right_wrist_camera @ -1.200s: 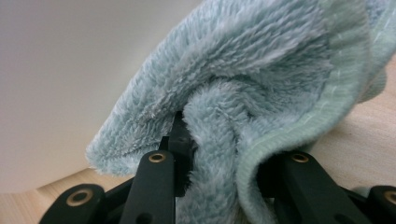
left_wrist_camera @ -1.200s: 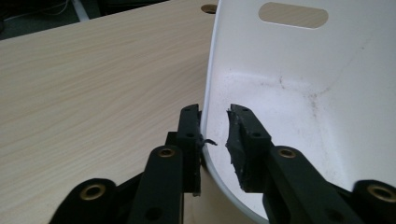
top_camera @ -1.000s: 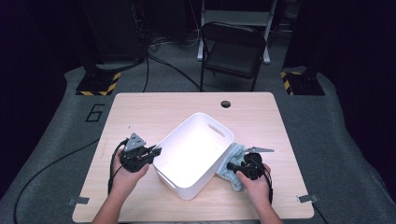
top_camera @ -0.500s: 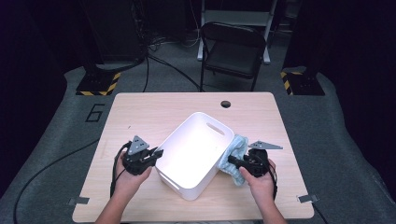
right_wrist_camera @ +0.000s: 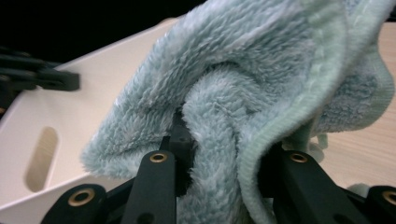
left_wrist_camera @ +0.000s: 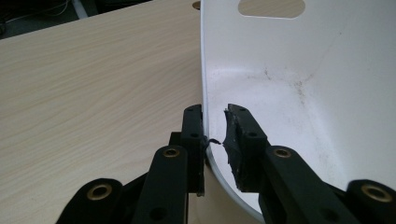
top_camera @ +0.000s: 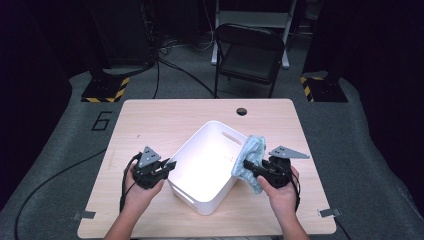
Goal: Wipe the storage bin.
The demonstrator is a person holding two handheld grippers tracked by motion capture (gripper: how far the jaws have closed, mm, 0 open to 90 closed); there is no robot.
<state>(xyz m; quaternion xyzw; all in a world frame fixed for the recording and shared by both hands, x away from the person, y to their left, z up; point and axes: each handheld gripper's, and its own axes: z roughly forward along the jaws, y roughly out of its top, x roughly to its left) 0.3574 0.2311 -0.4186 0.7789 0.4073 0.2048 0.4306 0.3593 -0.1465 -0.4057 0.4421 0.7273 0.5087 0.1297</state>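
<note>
A white plastic bin [top_camera: 200,197] sits slantwise on the wooden table [top_camera: 165,120]. My left gripper [top_camera: 169,167] straddles its left rim. In the left gripper view the outer jaw of this gripper [left_wrist_camera: 215,121] lies against the bin wall [left_wrist_camera: 327,93] and the inner pad stands a sliver off it. These jaws have just been opening, with the rim between them. My right gripper [top_camera: 245,165] is shut on a pale blue-green towel [top_camera: 252,147], held up at the bin's right rim. The bunched towel [right_wrist_camera: 243,60] hides the right gripper's [right_wrist_camera: 224,140] tips. The bin [right_wrist_camera: 70,130] lies behind it.
A round cable hole [top_camera: 242,111] marks the table's far edge. A black folding chair [top_camera: 247,50] stands beyond it. Bare wood lies to the left and behind the bin. The left gripper [right_wrist_camera: 32,74] shows across the bin in the right gripper view.
My right gripper has risen with the towel, from the tabletop beside the bin up to its right rim. The left hand has stayed at the left rim.
</note>
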